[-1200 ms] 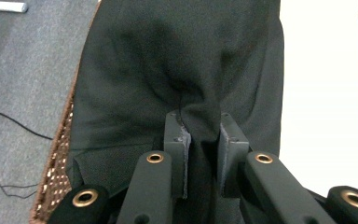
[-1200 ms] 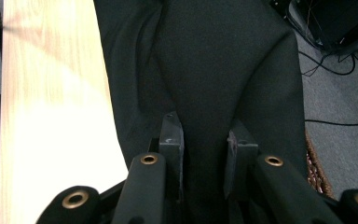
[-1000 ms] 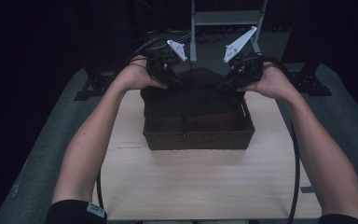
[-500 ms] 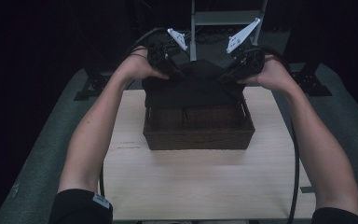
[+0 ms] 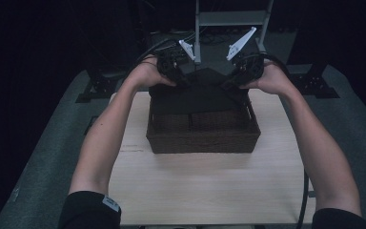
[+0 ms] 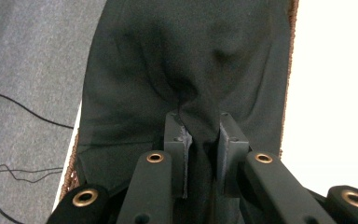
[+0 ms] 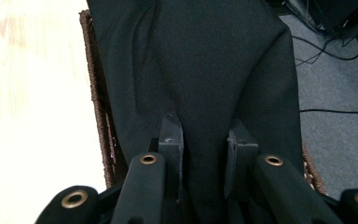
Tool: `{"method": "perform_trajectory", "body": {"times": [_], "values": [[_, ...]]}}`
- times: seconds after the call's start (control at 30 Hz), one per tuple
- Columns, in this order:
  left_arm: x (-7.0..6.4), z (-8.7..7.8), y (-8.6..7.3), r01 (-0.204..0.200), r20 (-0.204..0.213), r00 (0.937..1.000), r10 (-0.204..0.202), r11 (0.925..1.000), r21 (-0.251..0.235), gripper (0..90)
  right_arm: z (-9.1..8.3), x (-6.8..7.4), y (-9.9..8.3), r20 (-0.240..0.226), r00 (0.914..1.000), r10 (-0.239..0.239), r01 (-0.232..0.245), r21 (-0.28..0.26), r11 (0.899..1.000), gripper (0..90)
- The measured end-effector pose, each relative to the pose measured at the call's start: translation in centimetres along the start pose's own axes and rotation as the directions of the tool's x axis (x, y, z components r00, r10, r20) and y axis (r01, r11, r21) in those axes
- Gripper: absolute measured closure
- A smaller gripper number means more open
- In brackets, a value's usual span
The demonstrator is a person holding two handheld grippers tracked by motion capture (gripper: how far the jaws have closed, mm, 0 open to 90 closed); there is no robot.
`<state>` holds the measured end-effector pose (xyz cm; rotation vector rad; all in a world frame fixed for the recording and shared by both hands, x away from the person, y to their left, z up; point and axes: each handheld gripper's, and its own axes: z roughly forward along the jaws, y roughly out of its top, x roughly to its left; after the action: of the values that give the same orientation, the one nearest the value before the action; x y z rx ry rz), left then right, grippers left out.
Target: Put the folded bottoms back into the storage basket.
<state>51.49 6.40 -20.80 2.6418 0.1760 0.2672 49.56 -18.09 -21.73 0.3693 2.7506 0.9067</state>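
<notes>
Pinching folds of matte black cloth (image 5: 201,91), the left hand-held gripper (image 6: 202,140) and right hand-held gripper (image 7: 204,145) stretch it above the woven basket's (image 5: 203,136) far rim; pale counter (image 5: 209,191) lies bare nearer.

- The cloth (image 5: 198,93) is plain black, unpatterned.
- The basket (image 5: 202,136) is dark brown with a woven texture.
- The bench (image 5: 205,191) is pale wood with faint grain.
- The floor (image 5: 52,157) at 9 o'clock is grey carpet.
- Both grippers' jaws are black, with brass-coloured rivets.
- White plates top the grippers at 12 o'clock.
- The sleeves are black.
</notes>
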Motion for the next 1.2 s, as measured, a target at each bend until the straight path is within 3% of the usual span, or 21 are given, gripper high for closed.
{"method": "perform_trajectory", "body": {"times": [0.63, 0.9, 1.2], "values": [[0.5, 2.7, -1.8, 0.063, 0.018, 0.9979, -0.062, 0.9978, -0.02, 77.3, 2.6, -0.9, -1.1, -0.033, 0.999, 0.032, -0.031, 0.029, 0.999, 72.1], [0.8, 3.8, -2.9, 0.072, 0.016, 0.9973, -0.072, 0.9974, -0.011, 77.3, 4.0, -1.0, -1.1, -0.046, 0.998, 0.044, -0.041, 0.06, 0.997, 72.1], [0.7, 4.7, -3.1, 0.071, 0.013, 0.9974, -0.071, 0.9974, 0.005, 77.3, 5.1, -1.3, -1.7, -0.06, 0.996, 0.067, -0.063, 0.057, 0.996, 72.1]]}}
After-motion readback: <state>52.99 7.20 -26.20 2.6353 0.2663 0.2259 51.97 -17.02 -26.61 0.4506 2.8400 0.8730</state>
